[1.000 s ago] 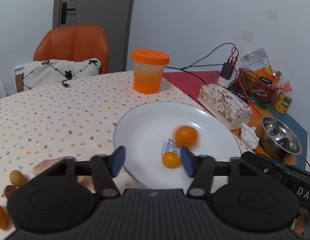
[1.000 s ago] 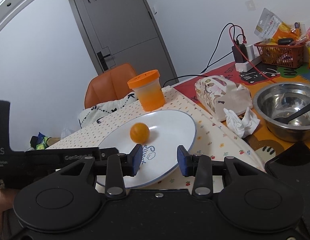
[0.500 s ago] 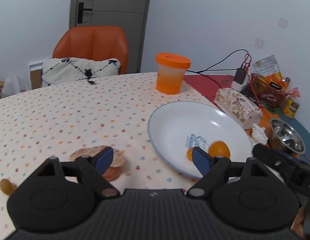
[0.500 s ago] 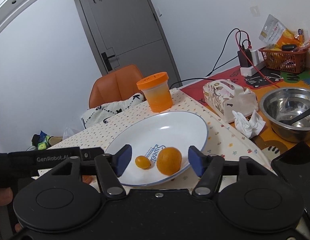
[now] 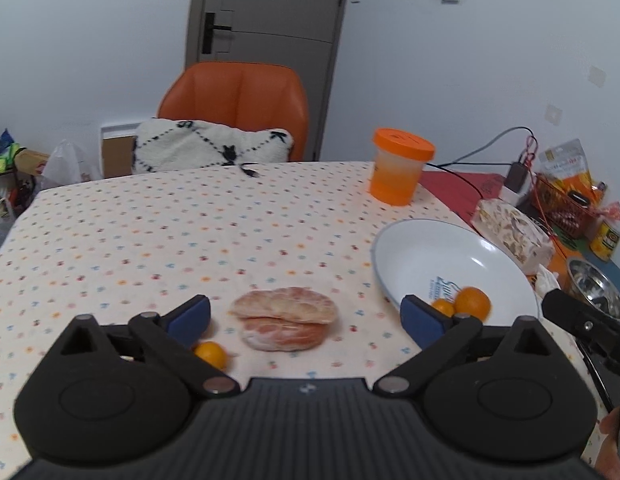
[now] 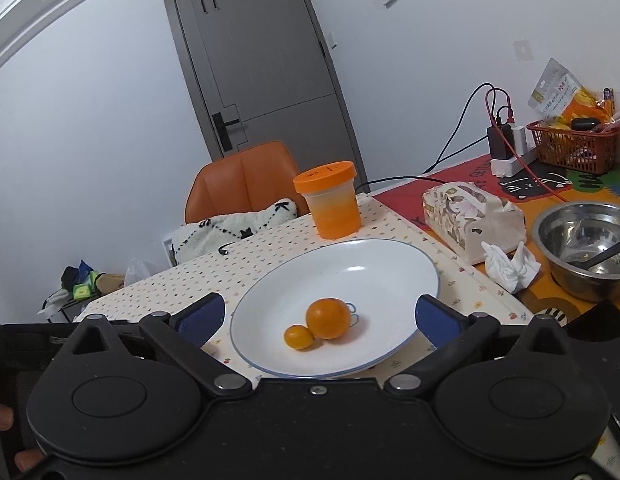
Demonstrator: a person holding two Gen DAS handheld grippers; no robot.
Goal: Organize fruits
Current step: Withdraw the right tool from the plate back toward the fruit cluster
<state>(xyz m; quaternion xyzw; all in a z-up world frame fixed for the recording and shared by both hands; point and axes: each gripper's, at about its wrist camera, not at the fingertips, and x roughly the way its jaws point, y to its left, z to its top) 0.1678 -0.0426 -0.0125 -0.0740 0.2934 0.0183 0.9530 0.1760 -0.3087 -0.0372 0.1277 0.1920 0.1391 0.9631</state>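
1. Left gripper (image 5: 305,314): jaws wide apart, nothing held, above the table (image 5: 149,240).
2. Right gripper (image 6: 318,316): jaws also spread wide, empty, framing the plate (image 6: 390,256) from the near side.
3. Peeled citrus (image 5: 283,322): two peeled halves stacked, lying on the cloth straight ahead of the left gripper, centred between its pads. Long axis runs left-right, in line with the jaw gap, so the jaws would close on its ends.
4. Kumquat (image 5: 209,354): loose on the table just beside the left pad, low and partly hidden by the finger.
5. On the plate: orange (image 6: 328,318) and small kumquat (image 6: 298,337), touching, at the near part of the plate.
6. Key relation: the loose fruit lies on the left side, well apart from the right gripper; the left gripper is clearly nearer. The plate sits to the right of the peeled citrus.
7. Judgement: next is likely the left gripper dropping onto the peeled citrus; soft flesh, may squash or the halves may slide apart.
8. Beyond: cup (image 6: 330,204) behind the plate, tissue box (image 6: 466,212), steel bowl (image 6: 586,248) further right.
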